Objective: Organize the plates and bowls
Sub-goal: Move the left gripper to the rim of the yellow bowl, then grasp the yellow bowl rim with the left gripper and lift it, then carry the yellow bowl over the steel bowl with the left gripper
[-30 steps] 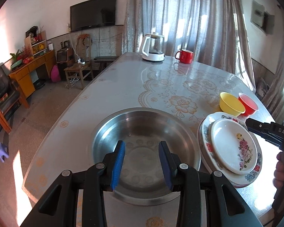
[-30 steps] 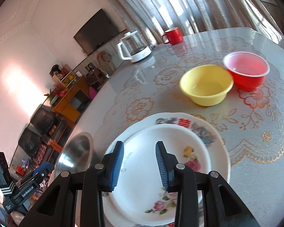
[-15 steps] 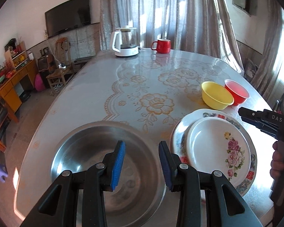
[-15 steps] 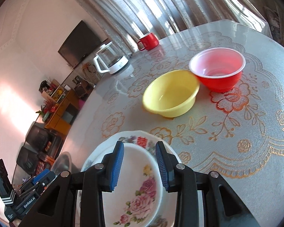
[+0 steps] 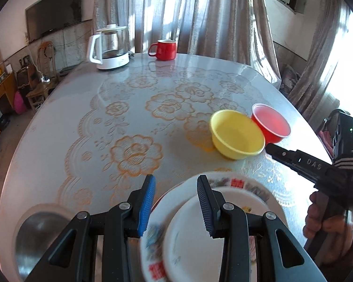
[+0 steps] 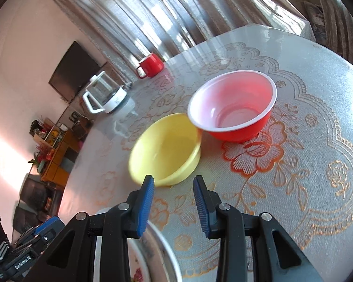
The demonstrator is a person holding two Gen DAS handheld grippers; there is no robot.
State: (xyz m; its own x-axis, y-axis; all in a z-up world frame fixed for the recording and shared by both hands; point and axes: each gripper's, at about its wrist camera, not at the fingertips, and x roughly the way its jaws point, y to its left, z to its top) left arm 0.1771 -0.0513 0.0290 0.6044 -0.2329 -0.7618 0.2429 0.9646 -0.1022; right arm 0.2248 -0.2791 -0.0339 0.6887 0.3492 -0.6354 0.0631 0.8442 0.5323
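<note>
A sunlit living room: grey curtains (image 5: pixel 200 16) cover the far wall and a dark television (image 5: pixel 54 14) hangs on the wall beside them. The counter (image 5: pixel 87 122) is a large rounded surface under a glossy cloth printed with gold flowers.

Largest item: a steel basin (image 5: pixel 33 237) at the near edge of the counter, at its left end and partly out of frame. Just beside it along the same edge lies a large floral plate (image 5: pixel 237 184) carrying a smaller white plate (image 5: pixel 188 239) stacked on top; both are blurred.

A glass kettle with white handle (image 5: pixel 109 47) stands at the far edge, with a red mug (image 5: pixel 164 49) near it at that edge.

Toward the right edge, a yellow bowl (image 6: pixel 164 150) and a red bowl with a white rim (image 6: pixel 235 105) sit upright, rims touching or very nearly so; the exact contact cannot be settled. Both appear empty.

The left gripper (image 5: pixel 175 202) hangs over the far rim of the stacked plates, jaws spread and holding nothing. The right gripper (image 6: pixel 173 204) hangs above the cloth just short of the yellow bowl, jaws likewise spread and empty, with the plate rim beneath its body. From the left camera, the right gripper's tip lies close to the yellow bowl's near side.
</note>
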